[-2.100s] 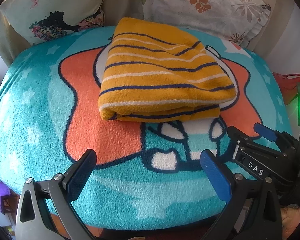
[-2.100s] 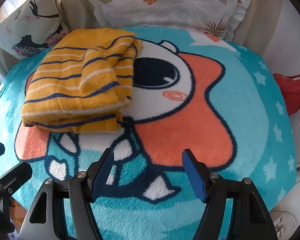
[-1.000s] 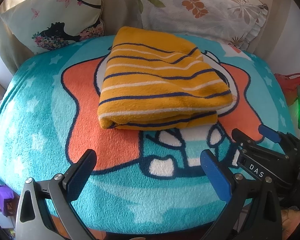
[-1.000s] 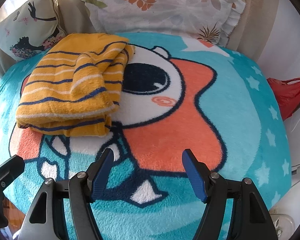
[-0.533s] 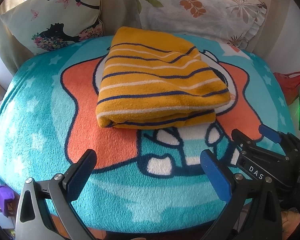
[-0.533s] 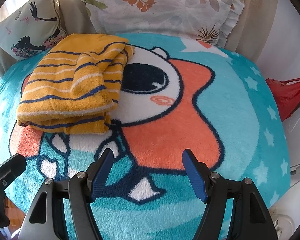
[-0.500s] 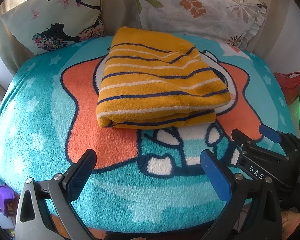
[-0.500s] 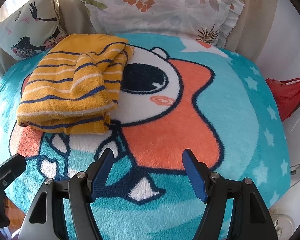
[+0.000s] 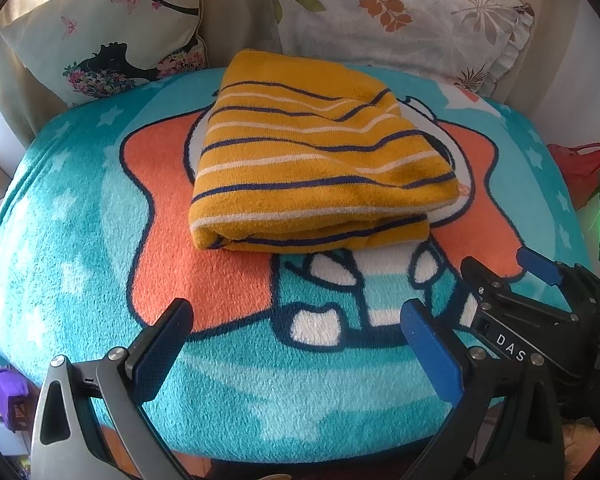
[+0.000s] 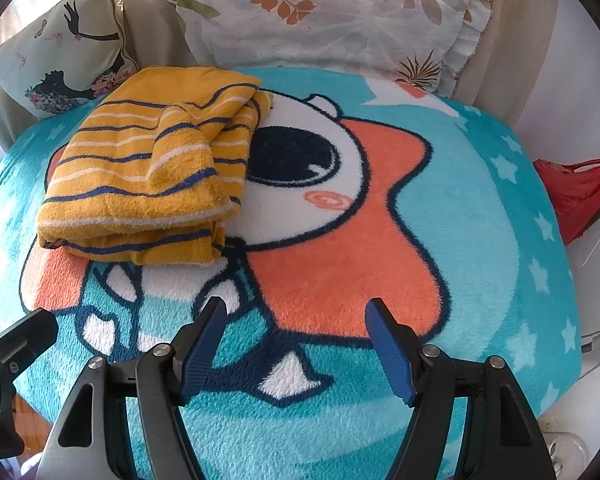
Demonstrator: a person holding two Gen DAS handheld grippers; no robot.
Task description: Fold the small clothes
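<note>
A plush teal blanket [image 9: 72, 216] with white stars and an orange cartoon star character covers the bed or cushion that fills both views. Behind the blanket, to the left, leans a cream pillow [image 9: 112, 32] printed with a black silhouette, flowers and butterflies; behind it to the right rests a ruffled white pillow [image 10: 340, 12] with leaf prints. A red bag [image 10: 576, 196] lies off the blanket's right edge, against a pale wall [image 10: 572, 80]. Warm daylight falls across the pillows.
</note>
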